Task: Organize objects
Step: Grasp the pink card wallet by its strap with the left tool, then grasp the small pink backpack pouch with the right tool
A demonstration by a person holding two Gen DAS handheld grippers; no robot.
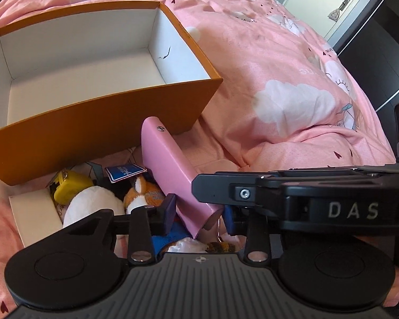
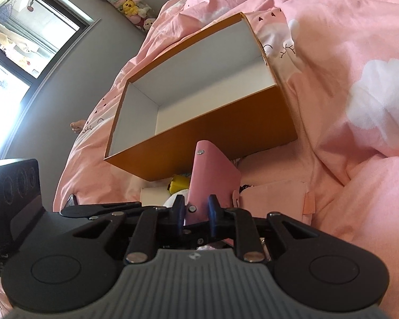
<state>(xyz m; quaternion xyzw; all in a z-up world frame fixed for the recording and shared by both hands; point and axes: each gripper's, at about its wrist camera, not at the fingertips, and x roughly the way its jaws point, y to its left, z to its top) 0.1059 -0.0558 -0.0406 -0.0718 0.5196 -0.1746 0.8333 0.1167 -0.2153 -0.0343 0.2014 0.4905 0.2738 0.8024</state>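
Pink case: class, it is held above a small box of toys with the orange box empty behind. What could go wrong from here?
1. The right gripper pinches only the pink case's bottom end, so it may pivot or slip.
2. If dropped, it could land among the toys instead of the orange box.

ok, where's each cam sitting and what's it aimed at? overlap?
Left wrist: on left gripper, facing down at pink case, toys, orange box; right gripper and fingers show.
Right wrist: on right gripper, clamped on the case, box beyond; a foot by the bed.
Shared: case, box, pink bedding.
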